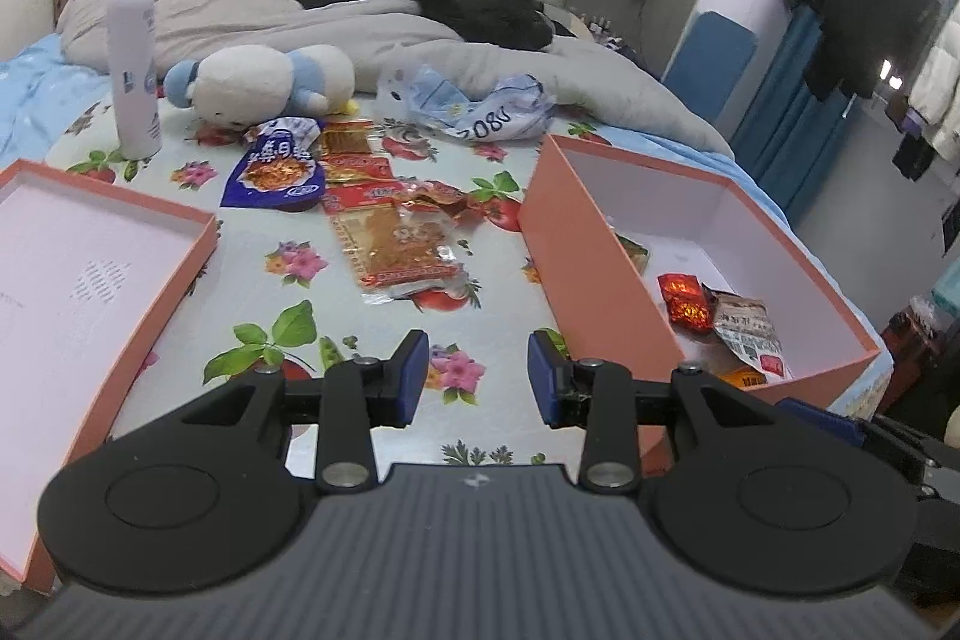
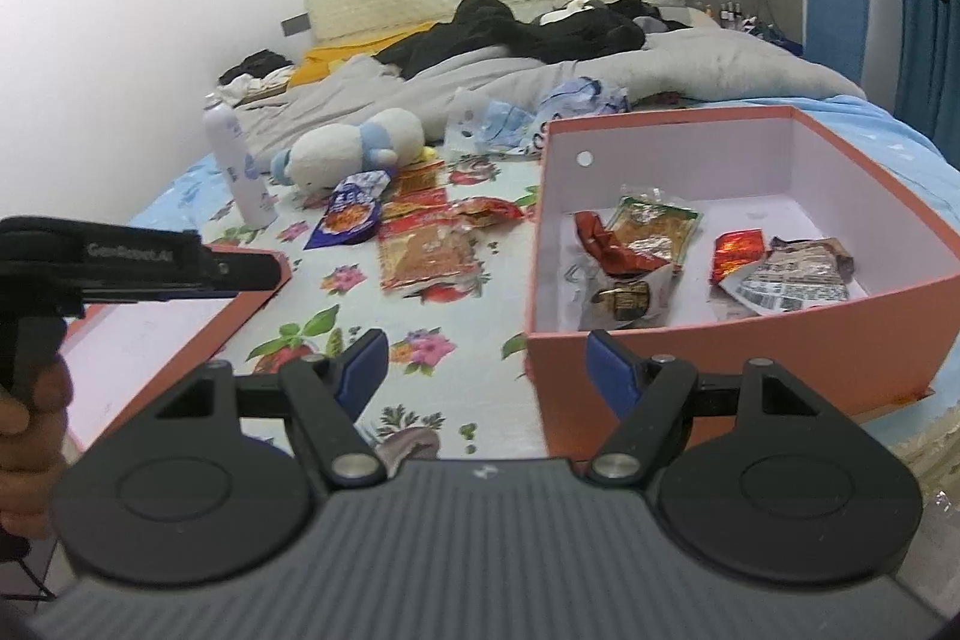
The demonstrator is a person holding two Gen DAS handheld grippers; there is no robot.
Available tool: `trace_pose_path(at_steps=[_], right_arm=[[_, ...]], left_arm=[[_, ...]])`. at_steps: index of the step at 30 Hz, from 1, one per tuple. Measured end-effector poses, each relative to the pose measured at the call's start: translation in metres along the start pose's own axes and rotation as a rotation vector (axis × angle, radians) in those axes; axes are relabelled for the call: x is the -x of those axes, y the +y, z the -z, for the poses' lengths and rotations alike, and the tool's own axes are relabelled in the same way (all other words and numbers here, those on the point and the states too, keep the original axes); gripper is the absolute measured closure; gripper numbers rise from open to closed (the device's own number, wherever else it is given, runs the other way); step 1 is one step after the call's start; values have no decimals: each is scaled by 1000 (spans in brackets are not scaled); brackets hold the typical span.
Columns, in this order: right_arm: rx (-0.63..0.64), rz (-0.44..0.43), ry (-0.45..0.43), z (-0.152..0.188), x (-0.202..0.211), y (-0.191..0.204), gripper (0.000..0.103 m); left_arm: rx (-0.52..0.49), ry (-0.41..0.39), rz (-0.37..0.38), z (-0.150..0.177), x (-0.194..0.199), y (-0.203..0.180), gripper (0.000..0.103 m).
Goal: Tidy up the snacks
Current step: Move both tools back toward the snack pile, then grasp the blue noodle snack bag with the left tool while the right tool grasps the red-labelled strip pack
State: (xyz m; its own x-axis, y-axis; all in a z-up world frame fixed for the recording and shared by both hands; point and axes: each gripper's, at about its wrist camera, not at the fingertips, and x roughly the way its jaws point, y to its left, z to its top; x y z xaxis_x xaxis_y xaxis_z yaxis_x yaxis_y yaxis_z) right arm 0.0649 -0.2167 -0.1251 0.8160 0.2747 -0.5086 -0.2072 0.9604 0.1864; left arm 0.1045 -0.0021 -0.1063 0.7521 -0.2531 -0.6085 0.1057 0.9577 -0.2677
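Several snack packets lie on the flowered bed sheet: a large orange packet (image 1: 399,244) (image 2: 427,250), a purple-blue bag (image 1: 277,172) (image 2: 349,214), and smaller red packets (image 1: 354,154) behind them. An open orange box (image 1: 594,256) (image 2: 630,358) on the right holds several snacks, among them a red wrapper (image 1: 684,301) (image 2: 737,250) and a brown packet (image 2: 798,274). My left gripper (image 1: 478,376) is open and empty, low over the sheet before the packets. My right gripper (image 2: 486,370) is open and empty at the box's near left corner. The left gripper also shows from the side in the right wrist view (image 2: 150,268).
The orange box lid (image 1: 72,280) (image 2: 180,340) lies at the left. A white spray bottle (image 1: 133,70), a plush toy (image 1: 258,85), crumpled bags (image 1: 474,103), a grey duvet (image 1: 360,22) and black clothes sit farther back on the bed.
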Motion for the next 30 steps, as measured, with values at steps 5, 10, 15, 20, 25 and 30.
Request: trace_pose_path(at_steps=[5, 10, 15, 20, 25, 30], right_arm=[[26, -17, -5, -7, -8, 10, 29], [69, -32, -16, -15, -18, 26, 29], [87, -67, -7, -22, -40, 40, 29], [134, -81, 8, -28, -66, 56, 29], [154, -105, 35, -31, -102, 66, 29], [150, -97, 64, -33, -149, 68, 29]], left_arm=[[10, -4, -8, -3, -2, 8, 61], [22, 4, -19, -8, -13, 19, 61], [39, 23, -43, -16, -31, 36, 61], [69, 24, -57, -27, -48, 55, 61], [77, 34, -83, -41, -74, 76, 60], [56, 26, -127, -59, -105, 97, 45]])
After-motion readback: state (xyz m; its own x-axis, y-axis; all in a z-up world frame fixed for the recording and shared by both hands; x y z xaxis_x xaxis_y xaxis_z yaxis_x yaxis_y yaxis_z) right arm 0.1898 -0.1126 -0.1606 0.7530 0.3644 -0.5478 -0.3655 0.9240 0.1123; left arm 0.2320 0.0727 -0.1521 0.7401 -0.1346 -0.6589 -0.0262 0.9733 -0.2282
